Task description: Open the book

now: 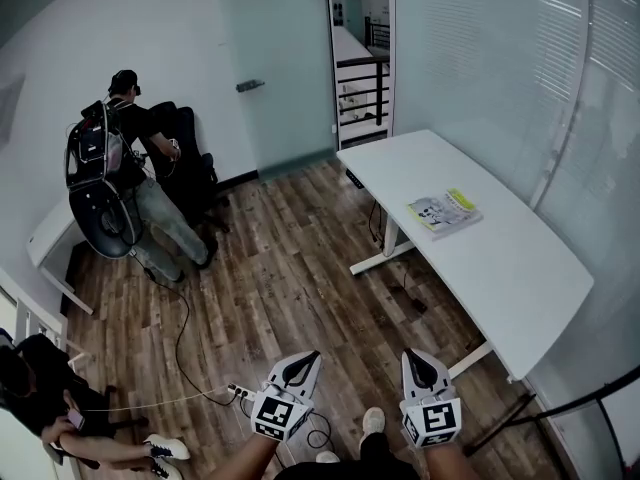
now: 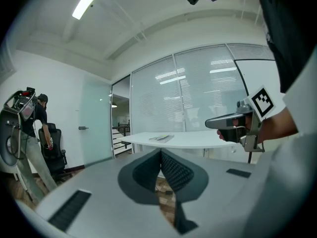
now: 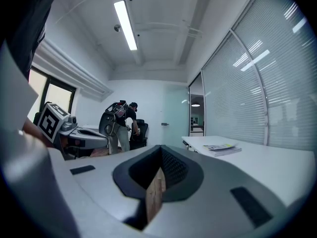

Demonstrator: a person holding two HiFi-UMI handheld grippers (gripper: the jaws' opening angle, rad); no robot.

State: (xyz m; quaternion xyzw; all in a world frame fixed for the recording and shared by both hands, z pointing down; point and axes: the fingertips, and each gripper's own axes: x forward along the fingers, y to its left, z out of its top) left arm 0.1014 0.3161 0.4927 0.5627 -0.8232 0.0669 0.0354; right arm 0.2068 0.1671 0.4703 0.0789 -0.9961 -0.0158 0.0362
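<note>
A closed book [image 1: 443, 211] with a white and yellow cover lies flat on the long white table [image 1: 500, 258] at the right, near its far end. Both grippers hang over the wooden floor, well short of the table and pointing roughly level. My left gripper [image 1: 304, 360] has its jaws pressed together with nothing between them, and so does my right gripper [image 1: 415, 356]. From the left gripper [image 2: 161, 151] the book [image 2: 161, 138] shows far ahead, with the right gripper [image 2: 233, 121] to the side. From the right gripper [image 3: 161, 148] the book [image 3: 221, 147] lies ahead to the right.
A person [image 1: 135, 178] wearing a backpack rig stands by a black chair [image 1: 190, 163] at the back left. Another person [image 1: 50, 408] sits at the lower left. A cable and power strip [image 1: 240, 392] lie on the floor. Glass walls with blinds run behind the table.
</note>
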